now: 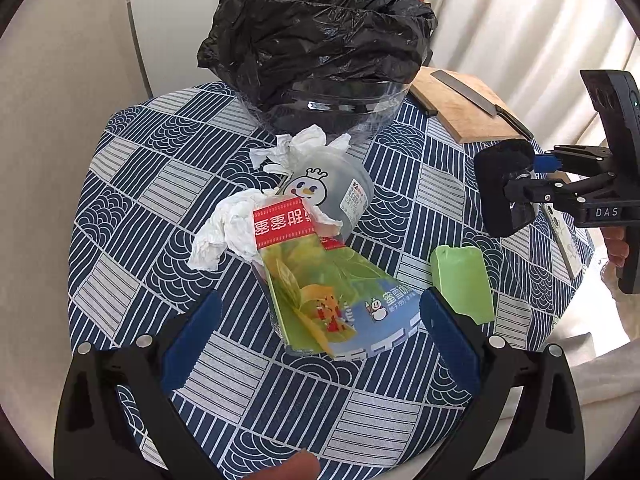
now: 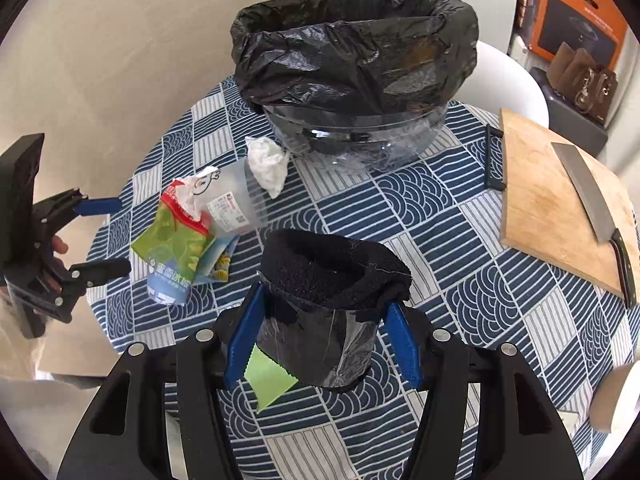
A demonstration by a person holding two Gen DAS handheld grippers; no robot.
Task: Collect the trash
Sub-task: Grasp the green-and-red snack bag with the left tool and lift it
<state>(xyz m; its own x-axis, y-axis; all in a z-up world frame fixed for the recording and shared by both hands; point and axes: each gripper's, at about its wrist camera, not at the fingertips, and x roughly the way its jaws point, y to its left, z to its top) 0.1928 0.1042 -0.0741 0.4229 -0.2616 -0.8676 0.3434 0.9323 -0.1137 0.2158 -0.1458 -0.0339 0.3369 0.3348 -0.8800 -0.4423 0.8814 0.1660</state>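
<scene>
A green and blue printed plastic cup [image 1: 336,300] [image 2: 176,256] lies on its side on the patterned tablecloth. My left gripper [image 1: 318,304] [image 2: 120,236] stands open around the cup's near end, and its blue pads do not touch it. A frosted cup [image 1: 332,196] [image 2: 236,200] lies behind, with crumpled tissues [image 1: 296,148] [image 2: 268,168] beside it and stuffed into the printed cup. My right gripper [image 2: 324,320] [image 1: 520,178] is shut on a black foam-topped cup [image 2: 332,280] [image 1: 504,188], held above the table. A green wrapper [image 1: 464,284] [image 2: 268,380] lies below it.
A clear bin lined with a black bag [image 1: 320,48] [image 2: 360,60] stands at the back of the round table [image 1: 132,184]. A wooden cutting board [image 2: 552,216] [image 1: 460,100] with a cleaver [image 2: 588,192] lies at the right. A white chair [image 2: 516,80] stands behind the bin.
</scene>
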